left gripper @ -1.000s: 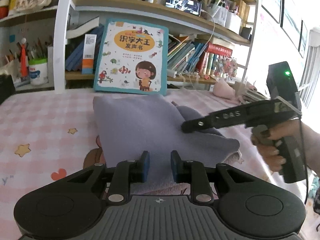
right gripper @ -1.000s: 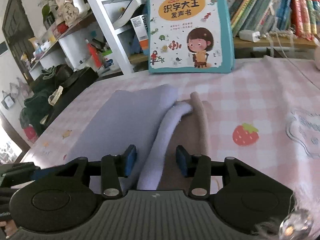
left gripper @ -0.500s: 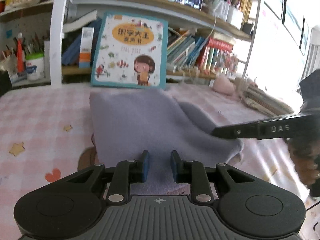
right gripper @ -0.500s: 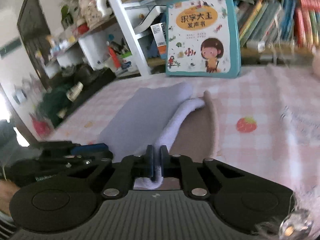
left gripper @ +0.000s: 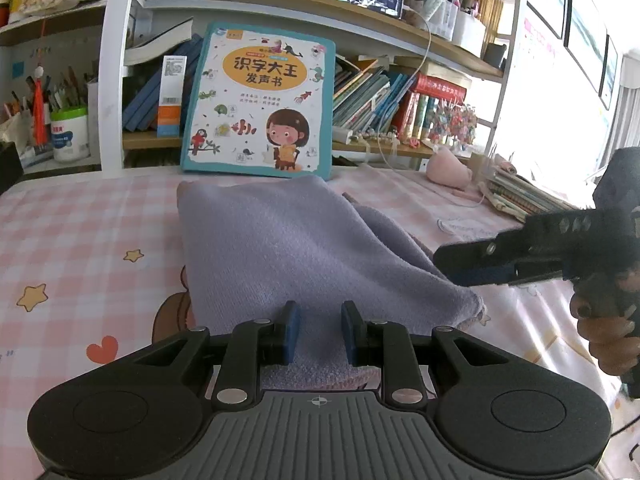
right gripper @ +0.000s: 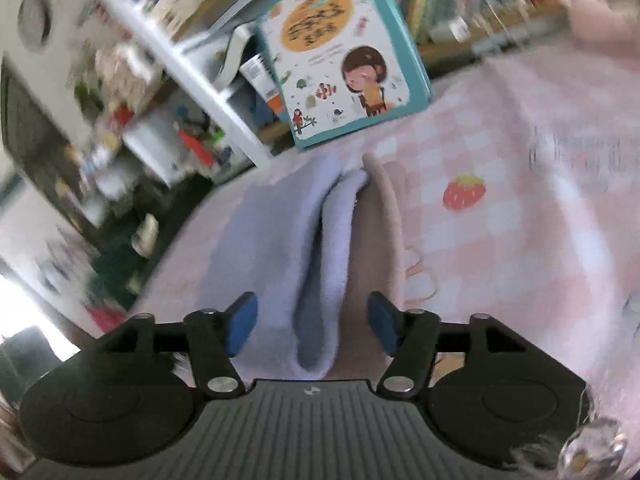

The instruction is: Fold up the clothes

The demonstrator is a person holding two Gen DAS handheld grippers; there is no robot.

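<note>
Lengthwise, lavender cloth (left gripper: pixel 288 248) runs toward book (left gripper: pixel 260 100); both grippers' fingers (left gripper: pixel 289 332) (right gripper: pixel 240 322) apart, empty.

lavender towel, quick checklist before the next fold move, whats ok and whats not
1. Left gripper open over the near edge of the lavender towel: ok.
2. Right gripper open, gripping nothing: ok.
3. Towel's folded edge between the right fingers: ok.
4. Folded layers aligned: not ok, the near right corner sticks out.
5. Children's book apart from the towel's far edge: cannot tell.
6. Right wrist view sharp: not ok, blurred.
</note>
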